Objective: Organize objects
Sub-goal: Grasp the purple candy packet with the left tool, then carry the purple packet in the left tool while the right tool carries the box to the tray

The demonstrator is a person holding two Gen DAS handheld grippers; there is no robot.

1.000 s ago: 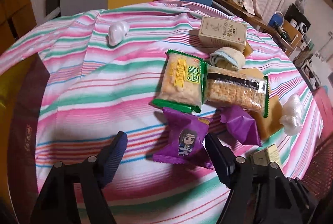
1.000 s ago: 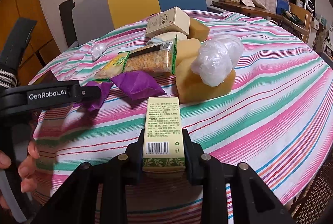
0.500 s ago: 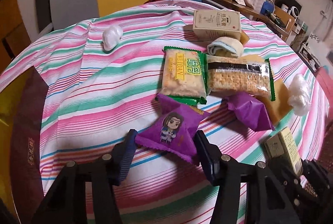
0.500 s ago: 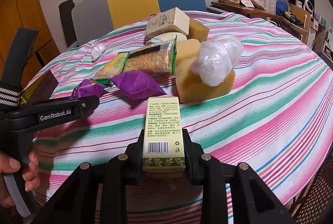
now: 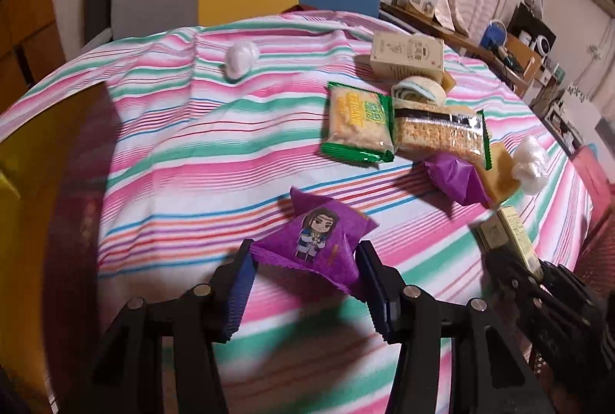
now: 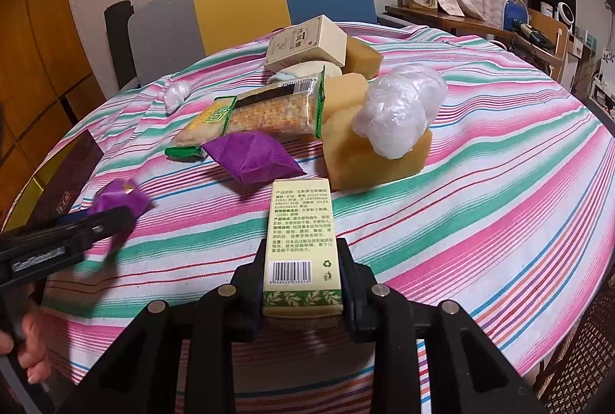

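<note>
While the left gripper [image 5: 305,256] has its two blue-padded jaws pressed against the sides of a purple snack packet [image 5: 317,235] printed with a cartoon figure, the packet sits between them, raised off the striped tablecloth [image 5: 192,160]. Ahead of these jaws and to their right lie a green-edged cracker pack [image 5: 357,123], a longer cracker pack [image 5: 440,135] touching it, and a second purple packet [image 5: 455,177] just in front of that. Farther ahead stands a cream carton [image 5: 407,54], and a small white plastic wad [image 5: 240,58] lies well apart to the left. The right gripper [image 6: 303,283] is clamped on a slim cream box [image 6: 301,245] with a barcode, held upright between its jaws. Beyond that box rest a yellow sponge block [image 6: 369,160] topped by a clear plastic bundle [image 6: 399,110]. Left of the right jaws, the left gripper shows with its purple packet.
</note>
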